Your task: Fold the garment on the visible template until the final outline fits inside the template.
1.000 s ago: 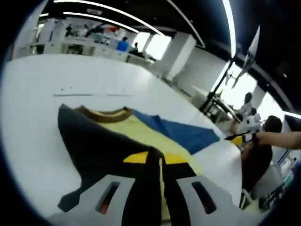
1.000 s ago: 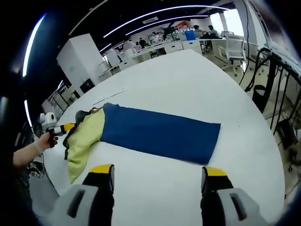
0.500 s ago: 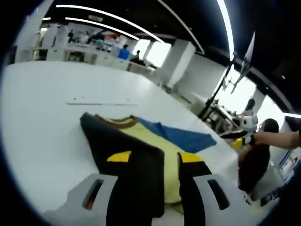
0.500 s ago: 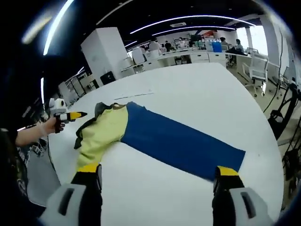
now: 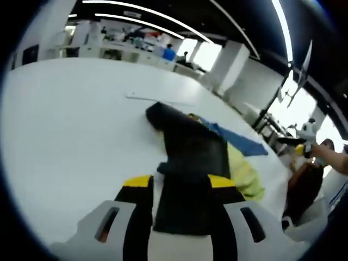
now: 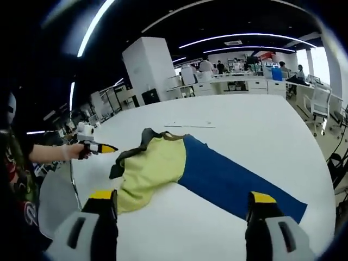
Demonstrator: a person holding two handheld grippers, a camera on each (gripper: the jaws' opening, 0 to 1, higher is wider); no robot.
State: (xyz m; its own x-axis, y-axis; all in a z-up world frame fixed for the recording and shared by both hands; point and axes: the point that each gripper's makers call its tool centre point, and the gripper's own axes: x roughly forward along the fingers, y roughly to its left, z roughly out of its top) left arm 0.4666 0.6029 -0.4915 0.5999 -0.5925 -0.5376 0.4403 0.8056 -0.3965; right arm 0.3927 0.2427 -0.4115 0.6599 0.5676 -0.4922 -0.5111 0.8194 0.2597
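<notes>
The garment is lying spread across the worktop, running in the right gripper view from the near left towards the far right, with one sleeve trailing off its left side. The left tongs are sitting just beside that sleeve end, out at the left edge of the worktop, held by a hand. The right tongs are hanging above the near edge of the worktop, well apart from the cloth. In the left gripper view the sleeve is lying between the jaws of the left tongs, the body of the garment extending beyond and to the right. A thin strip is lying on the worktop behind the garment. Desks are standing beyond the worktop.
</notes>
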